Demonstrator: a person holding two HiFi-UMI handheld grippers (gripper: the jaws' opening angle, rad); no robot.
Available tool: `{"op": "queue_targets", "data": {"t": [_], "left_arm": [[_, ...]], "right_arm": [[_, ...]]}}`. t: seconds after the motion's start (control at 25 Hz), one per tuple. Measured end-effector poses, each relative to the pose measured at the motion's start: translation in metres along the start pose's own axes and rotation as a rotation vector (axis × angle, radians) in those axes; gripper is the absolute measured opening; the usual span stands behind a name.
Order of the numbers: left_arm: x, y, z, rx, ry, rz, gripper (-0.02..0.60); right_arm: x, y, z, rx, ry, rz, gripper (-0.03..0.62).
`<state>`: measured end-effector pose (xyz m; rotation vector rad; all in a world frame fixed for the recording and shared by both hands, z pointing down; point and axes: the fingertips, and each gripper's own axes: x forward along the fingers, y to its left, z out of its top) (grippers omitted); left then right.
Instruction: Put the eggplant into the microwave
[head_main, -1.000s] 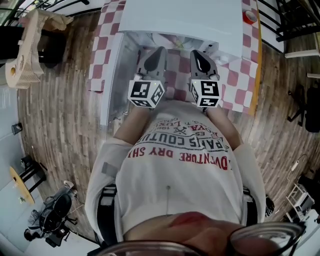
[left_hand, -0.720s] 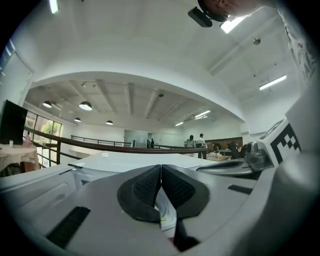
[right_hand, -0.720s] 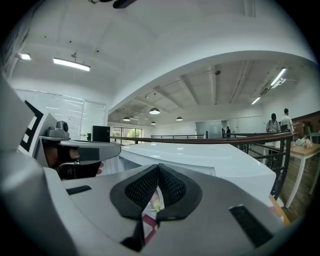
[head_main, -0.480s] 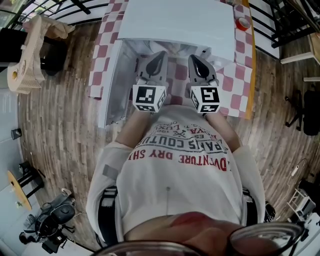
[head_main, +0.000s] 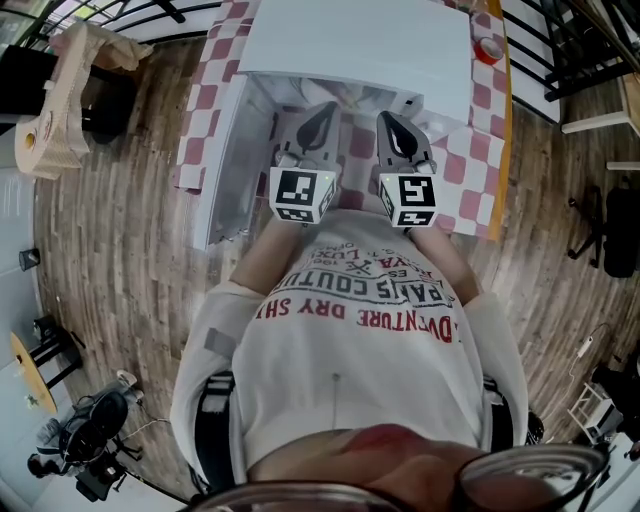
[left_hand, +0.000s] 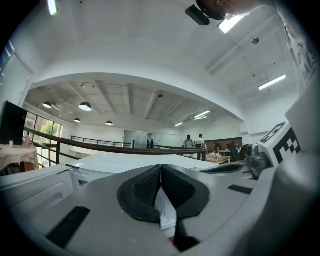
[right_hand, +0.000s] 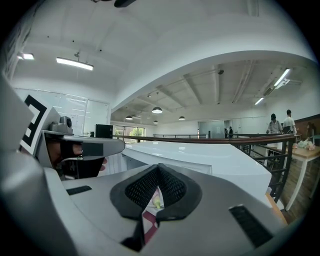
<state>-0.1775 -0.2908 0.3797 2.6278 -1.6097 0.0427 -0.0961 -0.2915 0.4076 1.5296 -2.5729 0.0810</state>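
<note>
A white microwave (head_main: 360, 45) stands on the checkered table with its door (head_main: 225, 150) swung open to the left. Both grippers are held level, side by side, in front of its opening. My left gripper (head_main: 320, 110) is shut, its black pads (left_hand: 147, 187) pressed together with nothing between them. My right gripper (head_main: 392, 115) is also shut and empty, its pads (right_hand: 172, 187) meeting at the tip. No eggplant shows in any view. A small yellow-green bit (right_hand: 156, 201) peeks through the gap under the right pads; I cannot tell what it is.
A red-and-white checkered cloth (head_main: 480, 160) covers the table, with a roll of tape (head_main: 487, 47) at its back right. A pale wooden stand (head_main: 60, 110) is on the plank floor to the left. A dark railing (right_hand: 240, 140) and distant people lie beyond.
Both grippers have lifted slightly in front of the microwave, and the left one has rolled a little. Their jaws stay shut.
</note>
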Motion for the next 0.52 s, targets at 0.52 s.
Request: {"op": "queue_targets", "data": {"t": [0.52], "left_arm": [[0.0002, 0.0024, -0.0048, -0.109, 0.014, 0.006, 0.026]], "right_arm": [[-0.0033, 0.0010, -0.0038, -0.008, 0.014, -0.002, 0.025]]}}
